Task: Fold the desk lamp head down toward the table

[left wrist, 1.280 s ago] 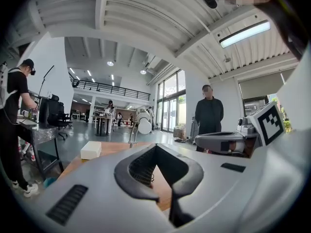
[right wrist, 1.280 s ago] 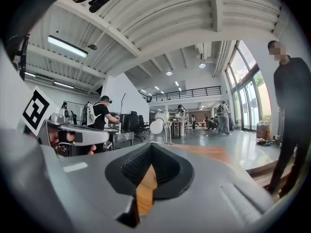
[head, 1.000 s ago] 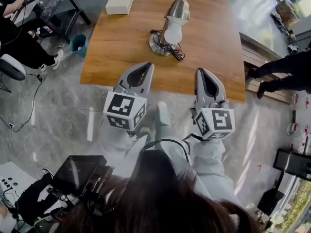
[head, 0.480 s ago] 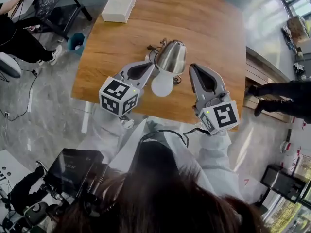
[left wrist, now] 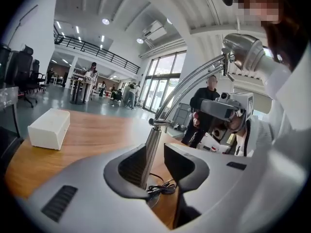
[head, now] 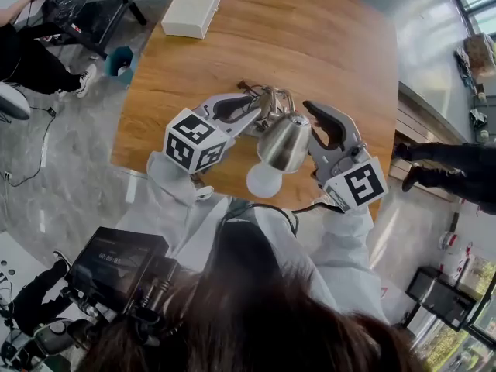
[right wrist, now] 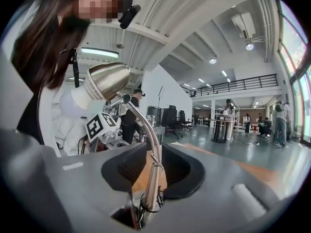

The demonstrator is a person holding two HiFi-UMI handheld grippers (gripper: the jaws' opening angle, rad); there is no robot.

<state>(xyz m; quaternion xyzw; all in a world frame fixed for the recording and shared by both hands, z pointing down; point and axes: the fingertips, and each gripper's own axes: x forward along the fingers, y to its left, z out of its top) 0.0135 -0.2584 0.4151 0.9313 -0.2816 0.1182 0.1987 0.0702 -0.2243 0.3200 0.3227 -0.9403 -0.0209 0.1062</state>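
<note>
Both grippers have come forward over the surface (head: 310, 37) since a second ago, when they hung short of its near edge, and now flank the desk lamp (head: 284, 134), which stands near the middle of the surface's near half. At the left, the left hand-held gripper (head: 256, 108) has its jaws apart with the lamp's upright stem (left wrist: 149, 152) standing in the gap, close against the left jaw and clear of the right one. The right hand-held gripper (head: 324, 116) is likewise spread wide, the same stem rising between its jaws without being clamped. From the top of the stem a curved arm (left wrist: 187, 84) sweeps up to the lamp head (head: 285, 140), which sits high above the surface between the two grippers, its metal shade opening toward the person and the white bulb (head: 264, 180) showing at its mouth. A coiled black cord (left wrist: 159, 188) lies at the foot of the stem. A white box (head: 192, 6) rests at the far left edge of the surface, well apart from the lamp
</note>
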